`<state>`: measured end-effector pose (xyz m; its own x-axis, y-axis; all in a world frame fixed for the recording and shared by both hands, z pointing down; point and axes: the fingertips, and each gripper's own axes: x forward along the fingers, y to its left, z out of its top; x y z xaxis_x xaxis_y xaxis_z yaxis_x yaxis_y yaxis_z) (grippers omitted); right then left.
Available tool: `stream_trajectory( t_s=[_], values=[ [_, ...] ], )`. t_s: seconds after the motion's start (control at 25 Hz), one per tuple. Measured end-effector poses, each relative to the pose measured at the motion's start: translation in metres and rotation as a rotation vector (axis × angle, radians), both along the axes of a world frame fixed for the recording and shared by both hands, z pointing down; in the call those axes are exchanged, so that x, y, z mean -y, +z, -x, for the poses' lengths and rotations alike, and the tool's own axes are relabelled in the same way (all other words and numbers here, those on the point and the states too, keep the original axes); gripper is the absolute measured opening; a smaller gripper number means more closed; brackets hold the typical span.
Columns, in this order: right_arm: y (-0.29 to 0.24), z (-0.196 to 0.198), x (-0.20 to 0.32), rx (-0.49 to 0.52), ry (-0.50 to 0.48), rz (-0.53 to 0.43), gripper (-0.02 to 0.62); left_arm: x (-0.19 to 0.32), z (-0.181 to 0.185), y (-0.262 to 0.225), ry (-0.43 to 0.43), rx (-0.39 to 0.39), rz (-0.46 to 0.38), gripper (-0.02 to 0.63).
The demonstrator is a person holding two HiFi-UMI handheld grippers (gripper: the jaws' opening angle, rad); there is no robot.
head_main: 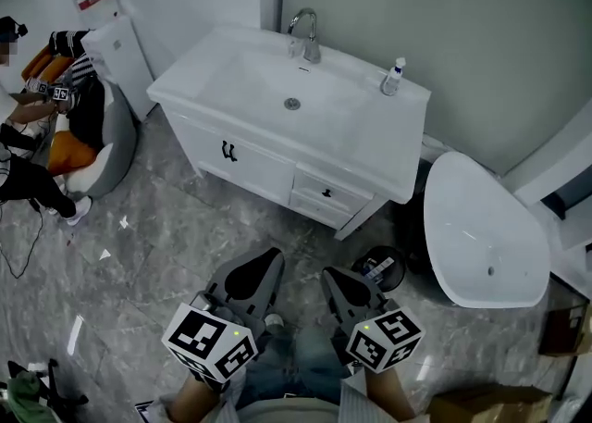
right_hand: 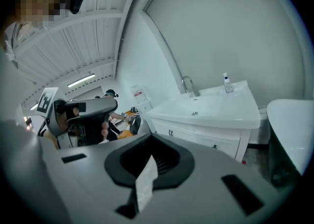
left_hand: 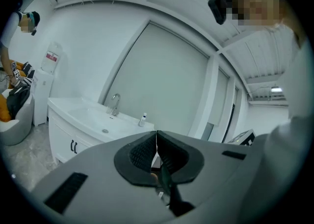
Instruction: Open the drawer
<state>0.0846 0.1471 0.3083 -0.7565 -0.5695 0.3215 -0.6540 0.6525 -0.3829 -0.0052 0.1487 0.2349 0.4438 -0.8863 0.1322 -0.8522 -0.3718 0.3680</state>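
Observation:
A white vanity cabinet (head_main: 277,157) with a sink stands against the wall ahead. Its two shallow drawers sit at the right of the front; the upper drawer (head_main: 328,192) has a small black knob and is closed. The right gripper view shows that drawer (right_hand: 214,146) too. In the left gripper view only the cabinet's door handles (left_hand: 73,146) show. My left gripper (head_main: 268,262) (left_hand: 156,135) and right gripper (head_main: 335,275) (right_hand: 152,142) hang side by side over the floor, well short of the cabinet. Both are shut with nothing held.
A faucet (head_main: 306,34) and a small bottle (head_main: 393,77) stand on the vanity top. A white oval fixture (head_main: 481,231) lies to the right, with a black round object (head_main: 379,268) beside it. A person (head_main: 65,125) sits at far left by a white dispenser (head_main: 116,42).

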Motion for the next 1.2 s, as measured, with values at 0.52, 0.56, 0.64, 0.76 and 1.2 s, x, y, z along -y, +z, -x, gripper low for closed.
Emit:
stream_trajectory(
  t_s=[0.52,0.56,0.64,0.76,1.2],
  values=[
    [0.026,0.02,0.062,-0.057,0.034,0.054,0.006,0.063,0.034,0.025,0.009,-0.028,0.049,0.018],
    [0.028,0.023,0.07,-0.061,0.03,0.061,0.006,0.072,0.037,0.025,0.009,-0.029,0.053,0.018],
    [0.031,0.03,0.087,-0.073,0.024,0.069,0.006,0.091,0.042,0.025,0.01,-0.03,0.056,0.018],
    [0.031,0.039,0.118,-0.086,0.019,0.073,0.006,0.126,0.051,0.023,0.006,-0.032,0.052,0.018],
    [0.019,0.043,0.22,-0.106,0.034,0.075,0.006,0.234,0.051,0.007,0.035,-0.032,0.033,0.018]
  ],
)
